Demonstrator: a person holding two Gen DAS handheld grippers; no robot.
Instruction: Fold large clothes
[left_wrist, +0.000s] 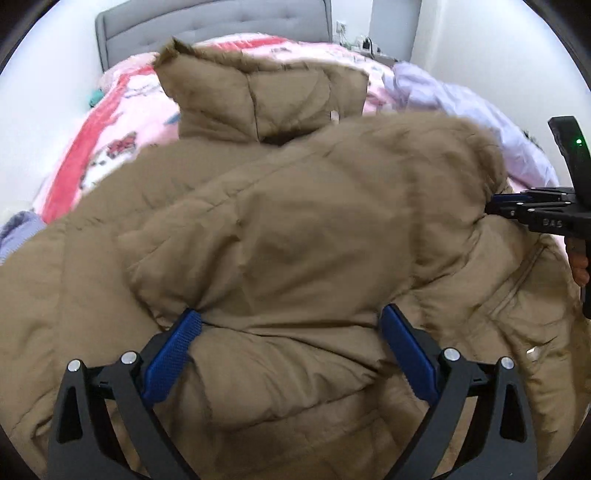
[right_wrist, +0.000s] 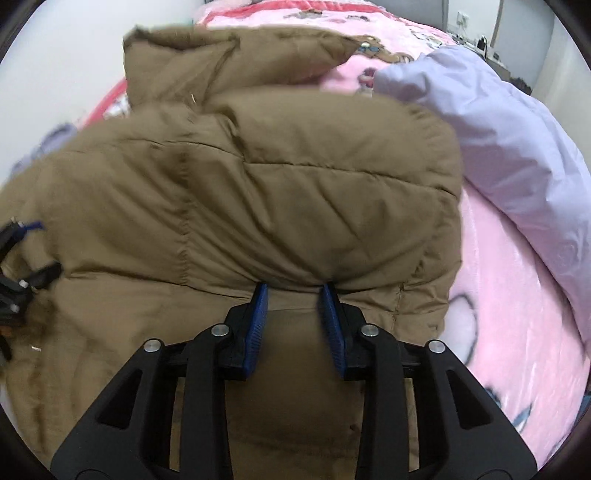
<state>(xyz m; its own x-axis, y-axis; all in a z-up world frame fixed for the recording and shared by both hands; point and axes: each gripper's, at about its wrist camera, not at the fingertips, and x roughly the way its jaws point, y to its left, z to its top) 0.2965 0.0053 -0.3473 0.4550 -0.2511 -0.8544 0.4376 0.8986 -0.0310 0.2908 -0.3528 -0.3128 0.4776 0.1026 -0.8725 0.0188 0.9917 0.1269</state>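
A large brown padded jacket (left_wrist: 288, 229) lies on a bed, its lower part folded up over its body, its collar at the far end. My left gripper (left_wrist: 291, 325) is wide open, its blue pads either side of a thick fold of the jacket. In the right wrist view the jacket (right_wrist: 258, 177) fills the middle. My right gripper (right_wrist: 293, 291) has its jaws partly closed, with its pads pinching the folded edge of the jacket. The right gripper also shows in the left wrist view (left_wrist: 495, 206), at the jacket's right edge.
A pink patterned blanket (right_wrist: 498, 314) covers the bed. A lilac quilt (right_wrist: 498, 155) is bunched at the right. A grey padded headboard (left_wrist: 207, 26) stands at the far end. White walls are on both sides.
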